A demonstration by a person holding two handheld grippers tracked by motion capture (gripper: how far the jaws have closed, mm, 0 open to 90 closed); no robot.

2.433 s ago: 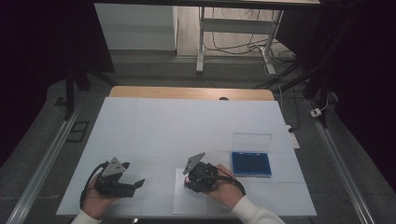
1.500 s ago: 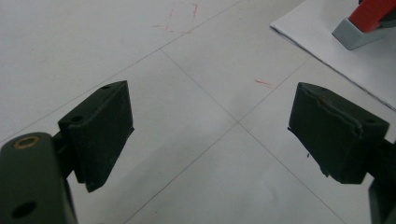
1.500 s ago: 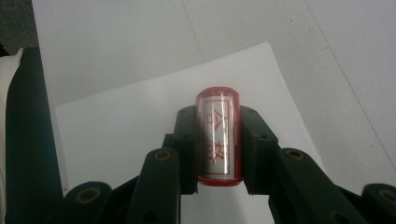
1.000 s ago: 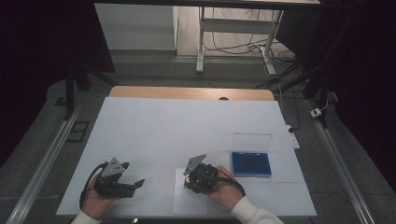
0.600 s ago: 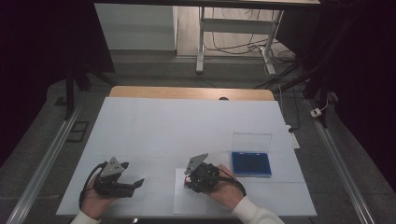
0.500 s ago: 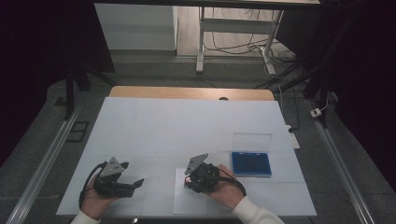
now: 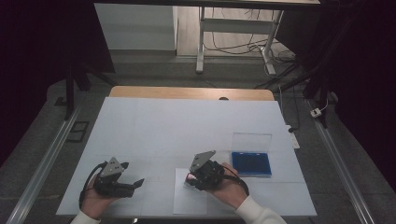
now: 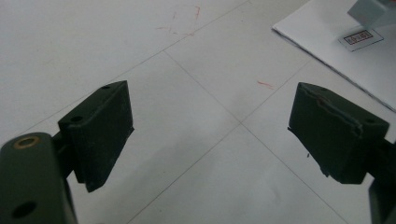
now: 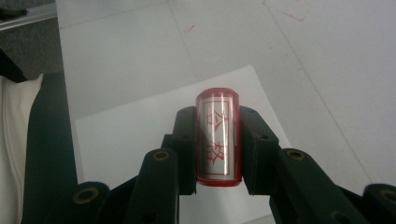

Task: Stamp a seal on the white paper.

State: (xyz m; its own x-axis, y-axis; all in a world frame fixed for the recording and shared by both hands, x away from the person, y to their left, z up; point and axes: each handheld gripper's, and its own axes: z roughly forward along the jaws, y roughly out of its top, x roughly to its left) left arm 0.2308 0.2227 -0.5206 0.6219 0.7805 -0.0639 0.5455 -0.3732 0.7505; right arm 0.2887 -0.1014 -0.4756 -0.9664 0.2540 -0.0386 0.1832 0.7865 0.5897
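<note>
The right gripper point(image 9: 217, 140) is clenched on a red stamp point(image 9: 217, 135), holding it over the white sheet of paper point(image 7: 189, 200) near the desk's front edge. The sheet already carries one printed mark point(image 8: 360, 38). Pressing again or returning the stamp to the blue ink pad point(image 7: 251, 163) seems left. The left gripper point(image 8: 210, 135) rests released near the front left corner.

We see a table point(image 7: 154, 130) under a white cover crossed by faint grid lines, with a strip of bare wood along its far edge. On the cover a sheet of paper point(image 7: 189, 203) lies near the front edge. To its right, well apart, a blue case point(image 7: 251, 163) lies flat, its clear lid point(image 7: 252, 141) open toward the far side. Small red marks point(image 8: 184, 21) dot the cover.
</note>
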